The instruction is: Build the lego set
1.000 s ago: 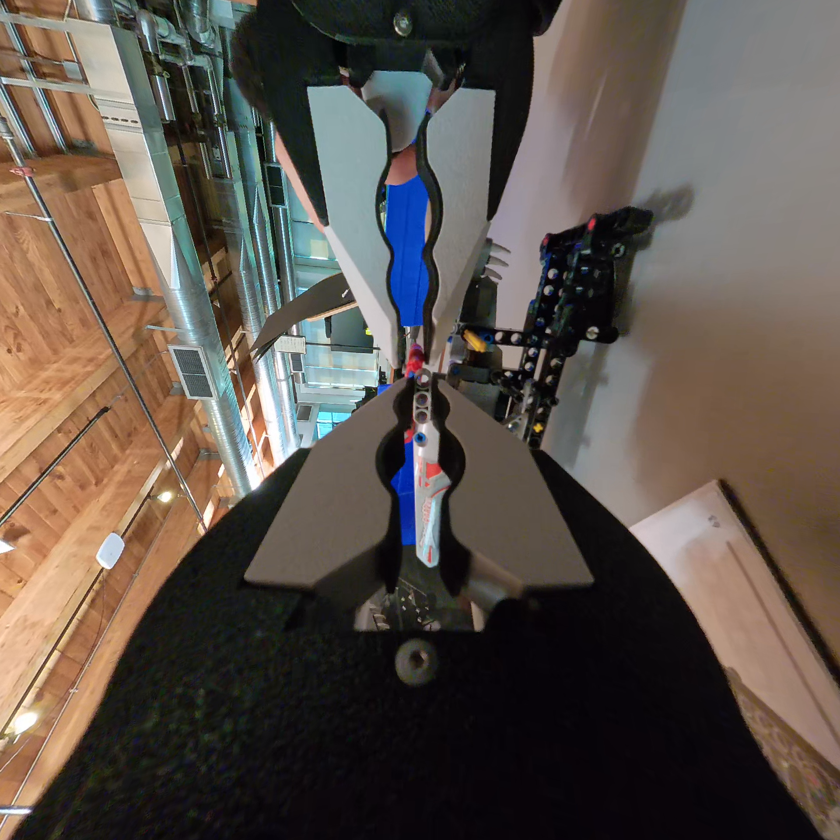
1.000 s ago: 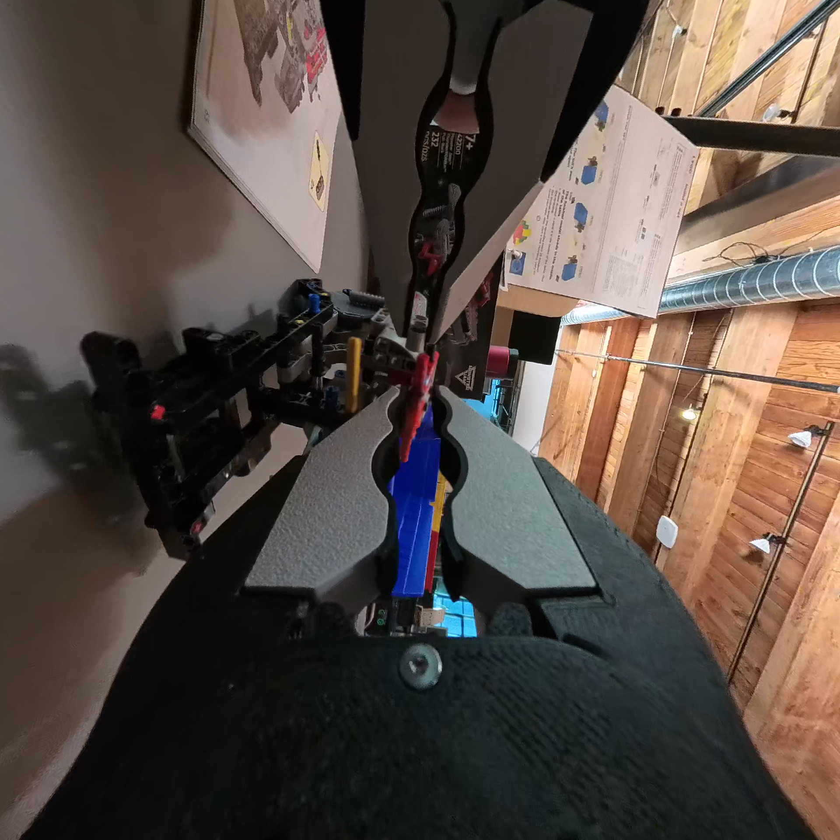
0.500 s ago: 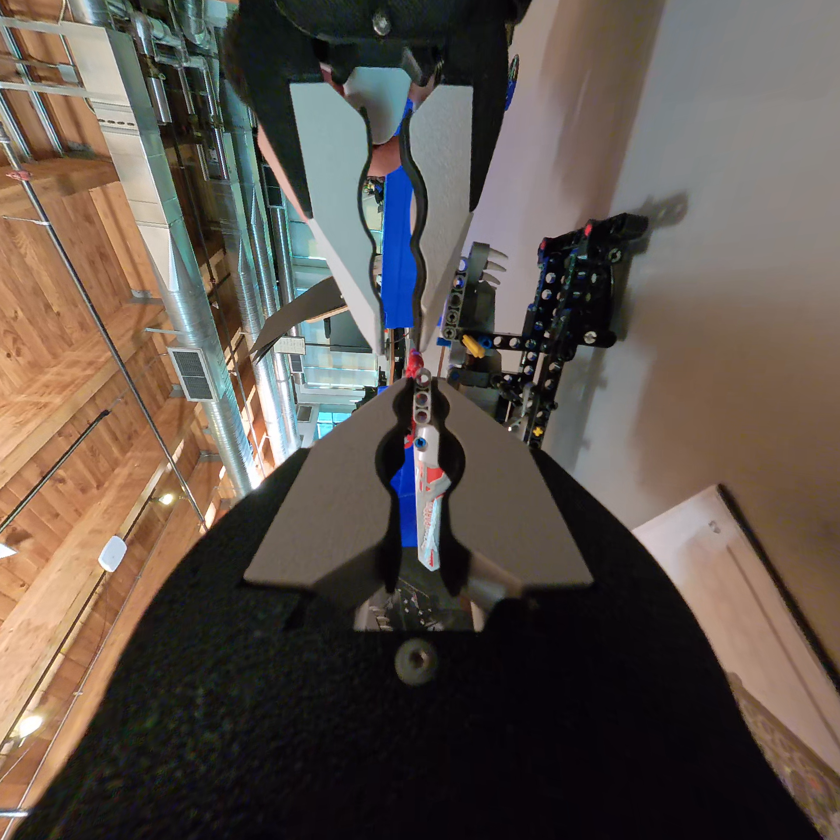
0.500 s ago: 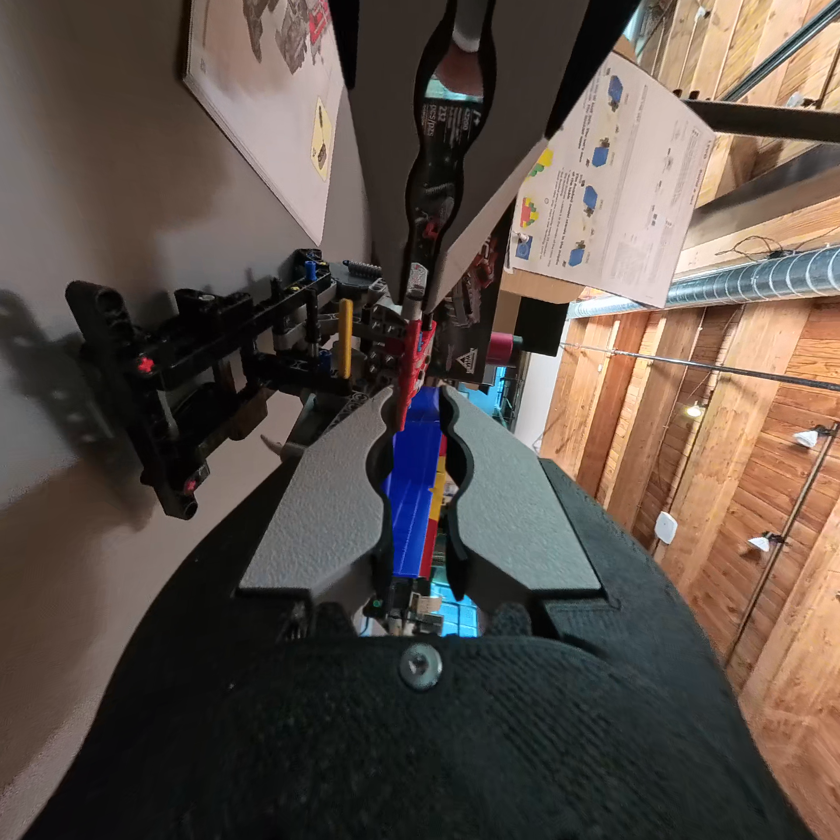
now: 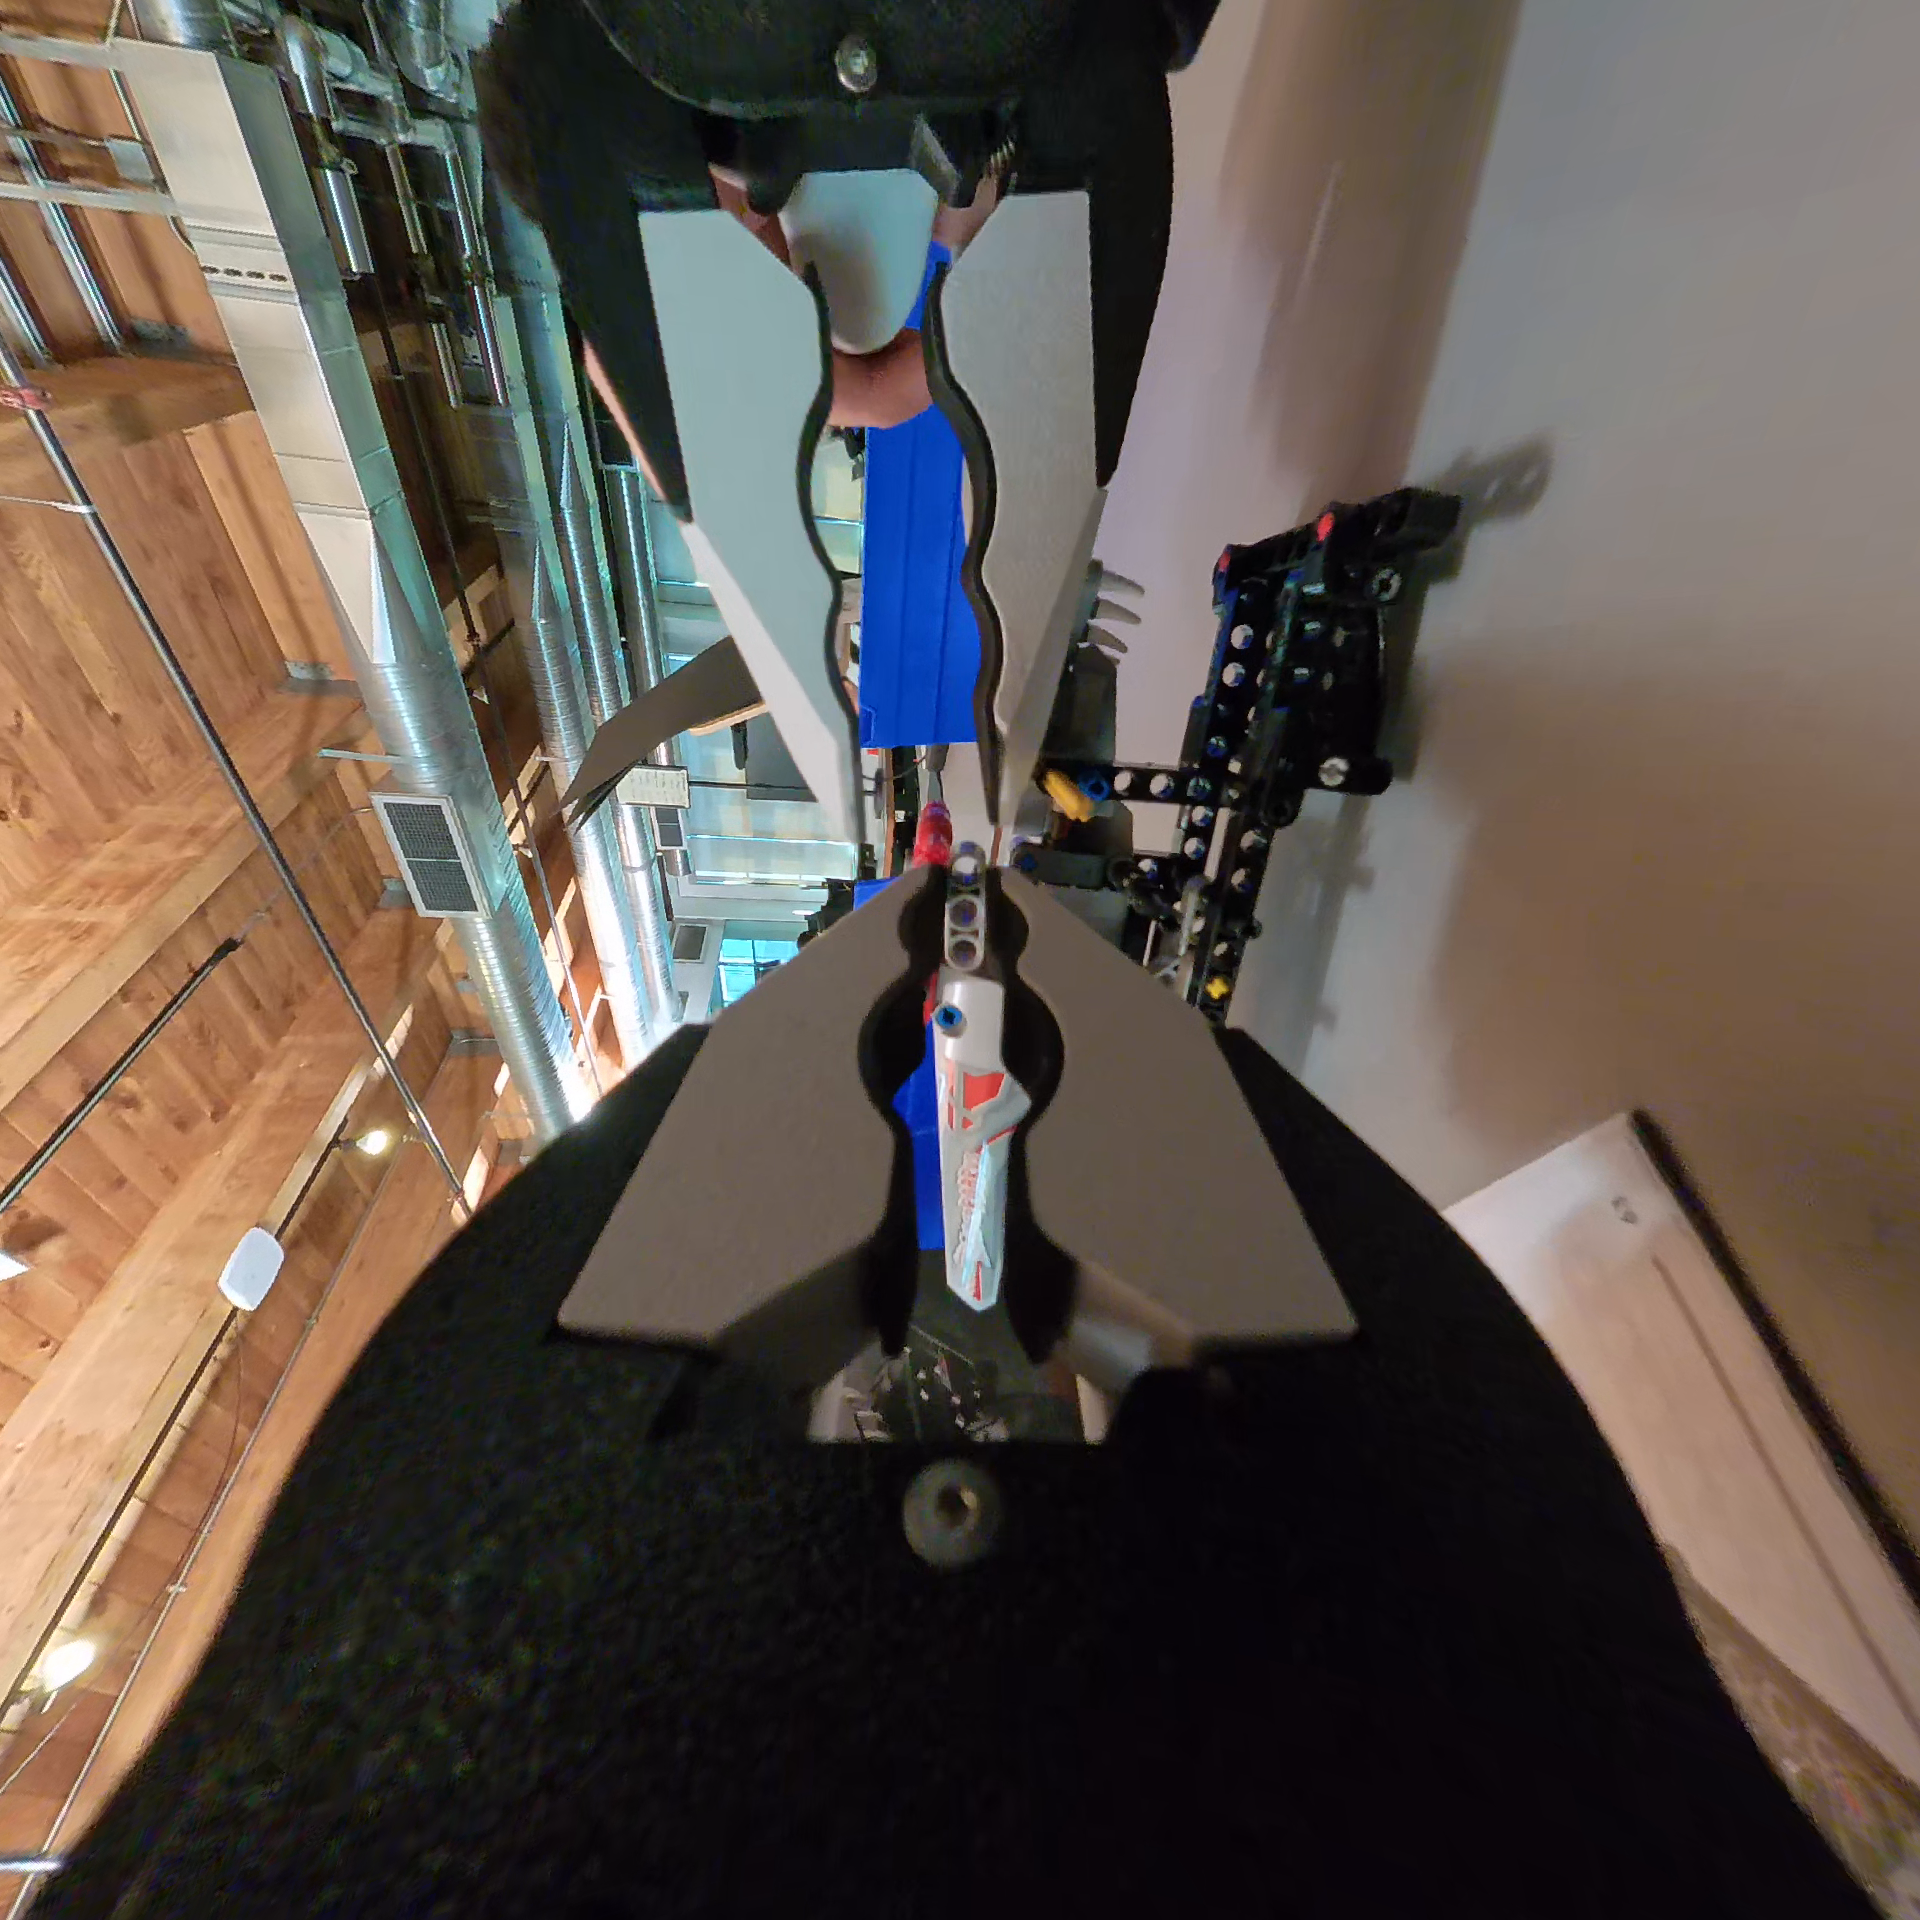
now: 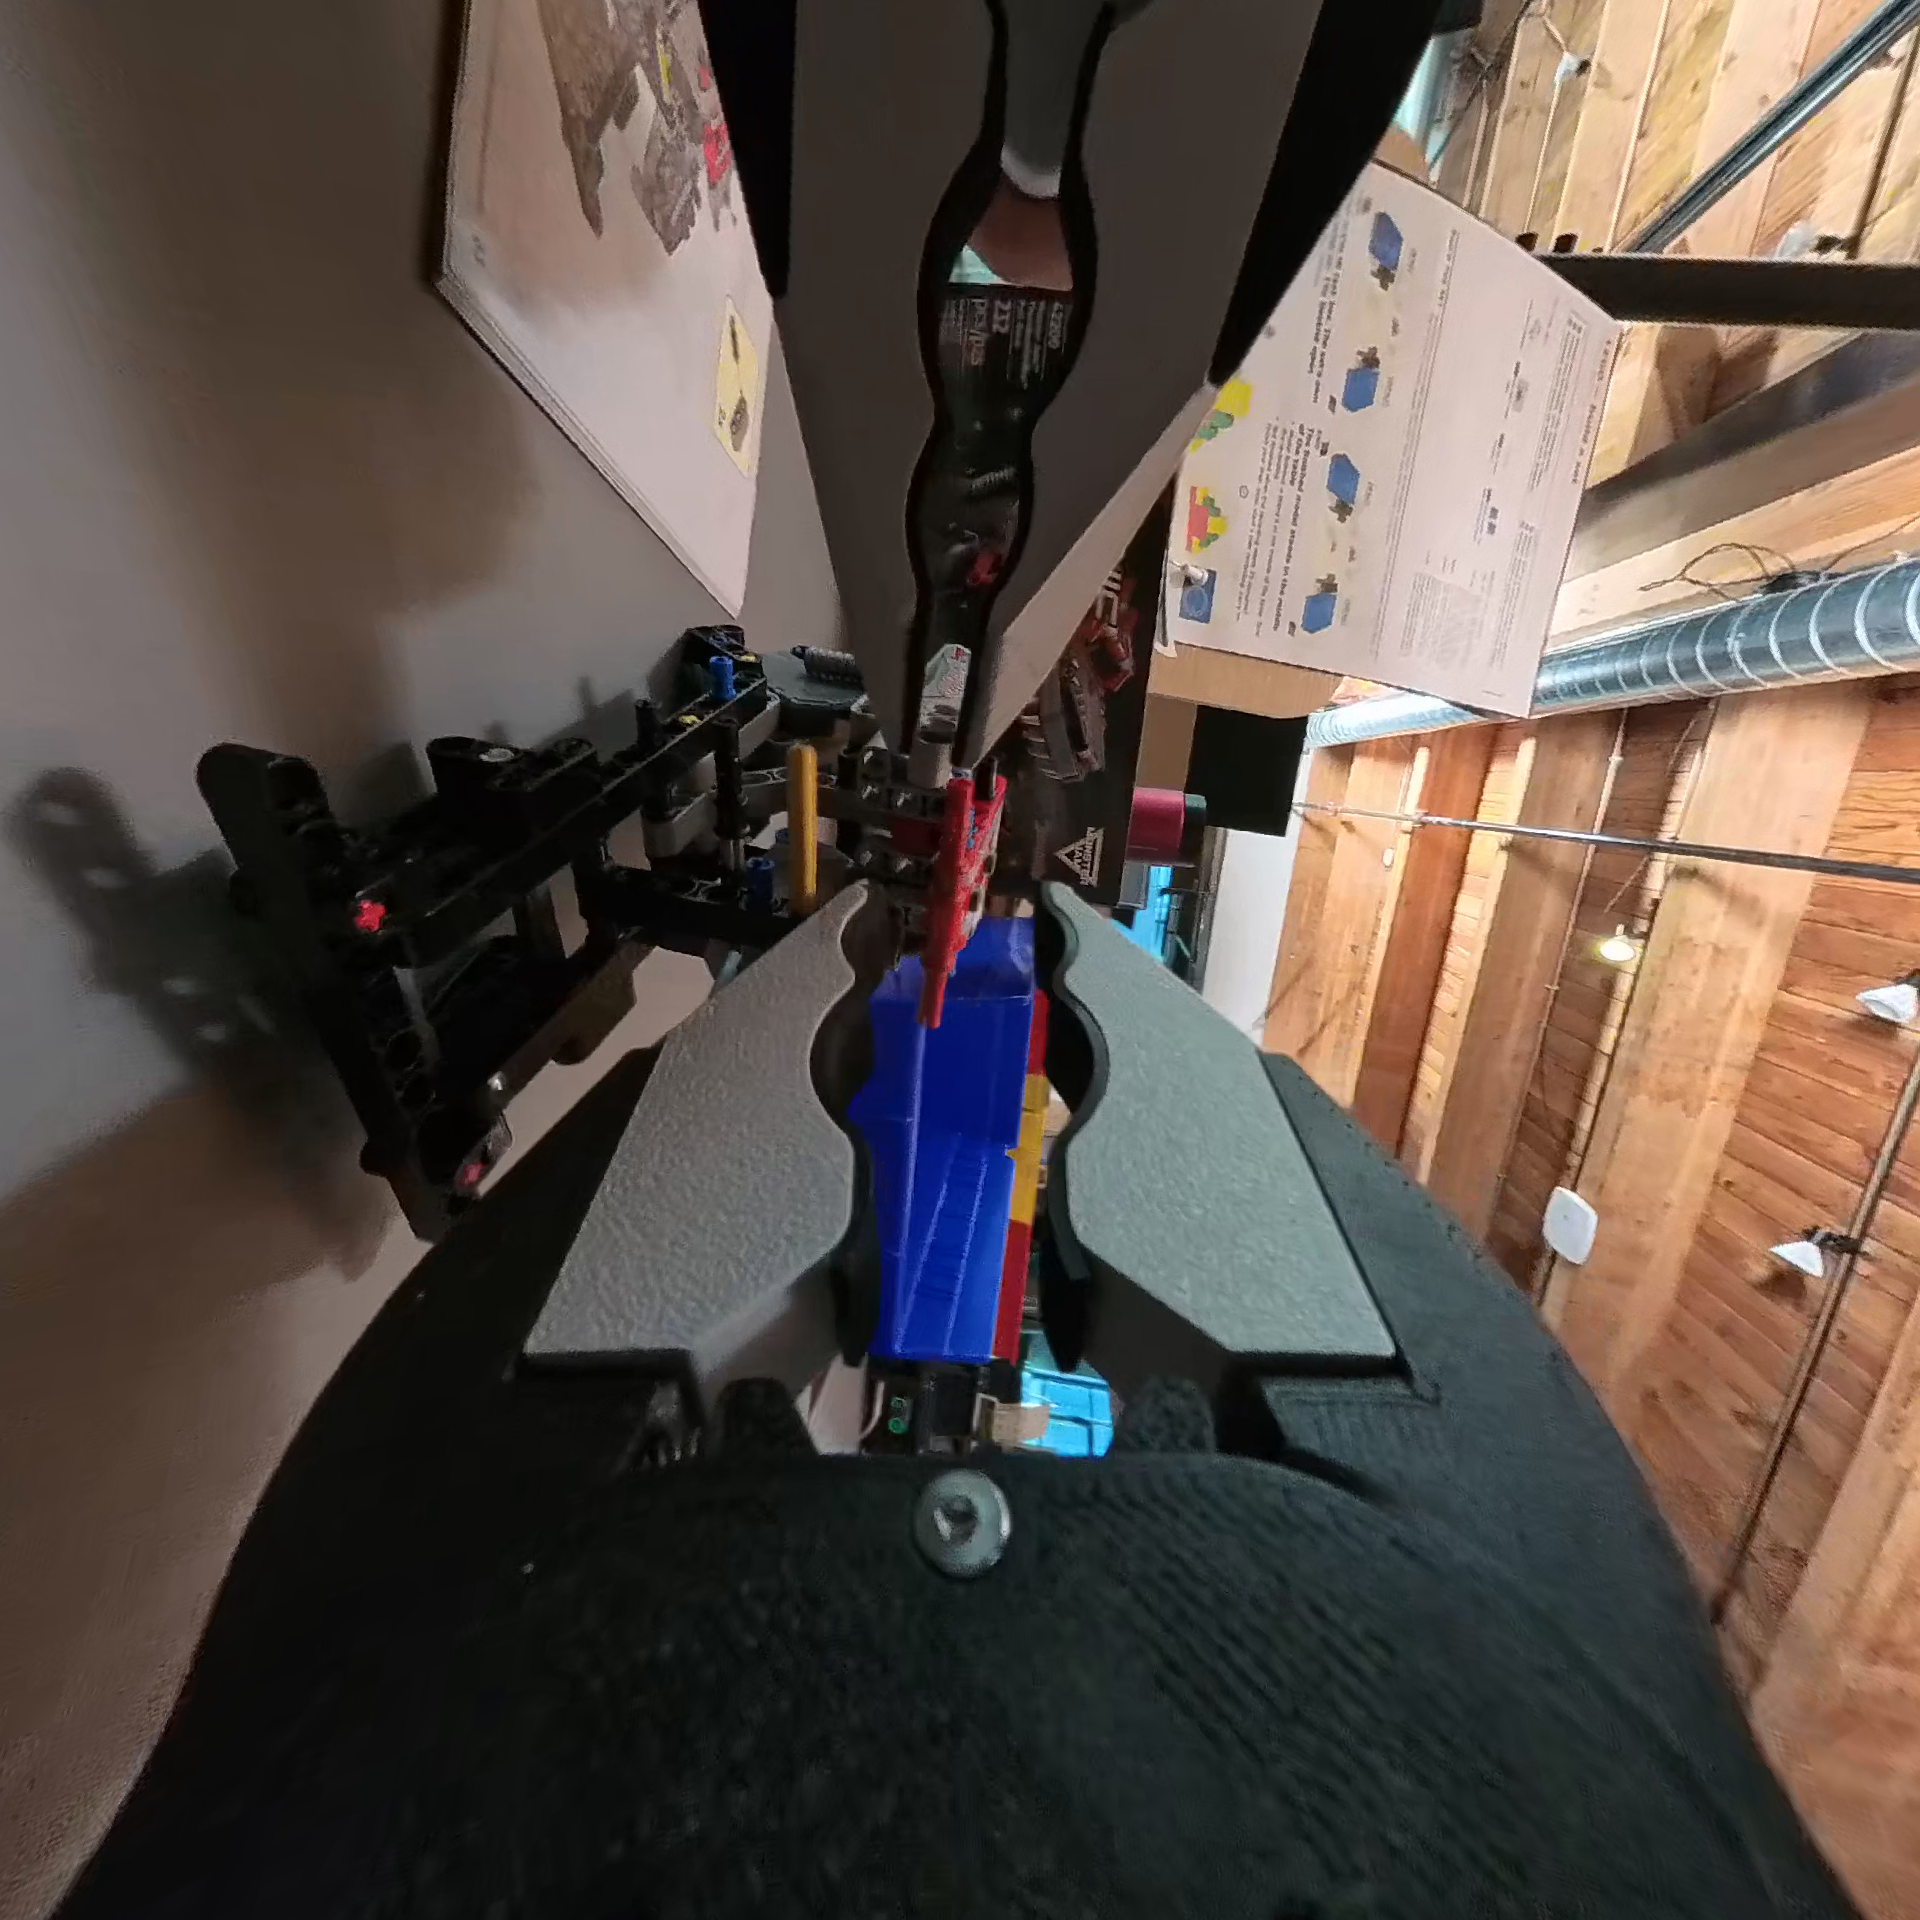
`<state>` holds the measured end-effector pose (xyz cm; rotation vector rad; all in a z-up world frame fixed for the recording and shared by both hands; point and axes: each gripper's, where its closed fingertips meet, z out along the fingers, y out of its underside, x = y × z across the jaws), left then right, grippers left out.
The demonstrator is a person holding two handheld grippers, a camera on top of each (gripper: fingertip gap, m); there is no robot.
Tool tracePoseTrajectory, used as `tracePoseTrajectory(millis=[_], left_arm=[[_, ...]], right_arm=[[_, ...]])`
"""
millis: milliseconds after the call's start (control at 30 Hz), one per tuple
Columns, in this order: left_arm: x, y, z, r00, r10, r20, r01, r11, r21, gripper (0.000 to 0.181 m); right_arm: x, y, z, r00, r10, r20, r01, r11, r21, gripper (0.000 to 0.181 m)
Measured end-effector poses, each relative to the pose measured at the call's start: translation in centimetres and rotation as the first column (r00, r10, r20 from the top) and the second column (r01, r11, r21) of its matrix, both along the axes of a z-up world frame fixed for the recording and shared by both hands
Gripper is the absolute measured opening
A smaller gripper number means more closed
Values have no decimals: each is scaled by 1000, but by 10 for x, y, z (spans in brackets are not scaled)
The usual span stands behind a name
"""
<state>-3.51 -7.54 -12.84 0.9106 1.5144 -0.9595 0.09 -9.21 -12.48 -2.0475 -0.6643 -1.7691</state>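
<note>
My left gripper (image 5: 966,883) is shut on a white lego panel with red markings (image 5: 971,1132), whose holed end sticks out past the fingertips. A small red lego piece (image 5: 932,831) sits at that end, also seen in the right wrist view (image 6: 961,862). My right gripper (image 6: 951,899) faces the left one tip to tip; it is open, its fingers either side of the red piece without gripping it. The left gripper (image 6: 940,727) shows above it. The black lego model (image 5: 1278,727) lies on the grey table (image 5: 1662,520), beside both grippers (image 6: 468,883).
An instruction booklet (image 6: 613,312) lies on the table past the model and also shows in the left wrist view (image 5: 1662,1351). A blue bin (image 6: 945,1174) and a black box (image 6: 1091,727) stand behind the grippers. A printed sheet (image 6: 1403,436) hangs nearby. About 4 centimeters separates my left fingertips from my right.
My right gripper was shut on the red piece and has opened. The red piece stays at the end of the white panel. The left gripper keeps its grip.
</note>
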Motion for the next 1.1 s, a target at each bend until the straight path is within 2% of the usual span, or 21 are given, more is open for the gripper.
tracePoseTrajectory(millis=[300,333,667,1000,1100], left_arm=[[4,2,0,1000,3,-18,-3,1000,-4,4],[5,2,0,1000,5,-18,-5,1000,-5,4],[5,0,3,999,9,-38,-9,1000,-12,4],[25,-5,7,997,53,-55,-53,999,4,4],[30,-7,7,991,66,-119,-64,998,17,4]], right_arm=[[3,4,-6,993,19,-113,-12,998,63,12],[4,4,-4,994,21,-107,-13,997,75,7],[8,5,-3,999,-20,-49,23,998,59,6],[10,6,-3,999,-40,-23,41,999,30,4],[11,6,-3,998,-55,-31,55,998,25,4]])
